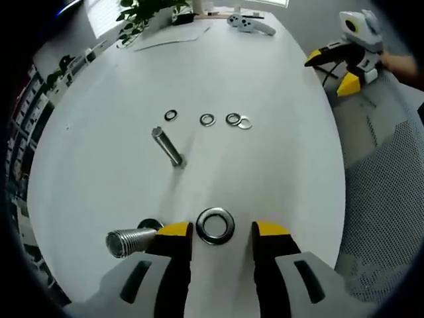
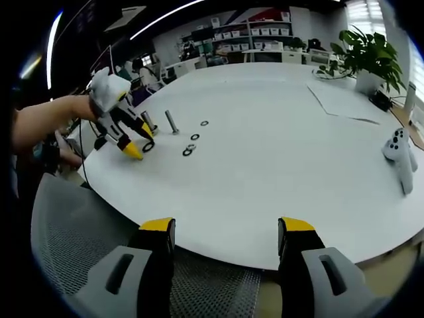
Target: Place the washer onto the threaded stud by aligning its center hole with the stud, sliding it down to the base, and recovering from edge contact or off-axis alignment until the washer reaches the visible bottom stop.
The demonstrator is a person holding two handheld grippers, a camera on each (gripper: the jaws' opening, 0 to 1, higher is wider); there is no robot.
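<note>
The big washer [image 1: 215, 225] lies flat on the white table [image 1: 265, 79], right btwn the yellow tips of the left gripper [image 1: 222, 237], whose jaws are wide apart w/ nothing in them. So the washer is just ahead of that tool, not picked up yet. A stud [image 1: 167, 146] stands farther off, a bit to the left, its long line going up from the table; in the left gripper view it looks tipped, which may just be the lens. A 2nd, fatter threaded stud [image 1: 130, 240] sits very near on the left, just beside the left jaw, w/ a dark ring [image 1: 151, 224] by its base. I can't tell which stud is the goal. Past the thin stud, four small washers [image 1: 207, 119] lie in a loose row. The right gripper [image 2: 225, 232] hangs over the near table edge, well apart from all this, jaws spread and empty; in its view the left gripper [image 2: 132, 147] is far off to the left by the studs. So the left one is much nearer. My guess: the next move is to close on the washer rim and lift. There's lots of bare table to the right; the fat stud crowds the left side and could get bumped.
</note>
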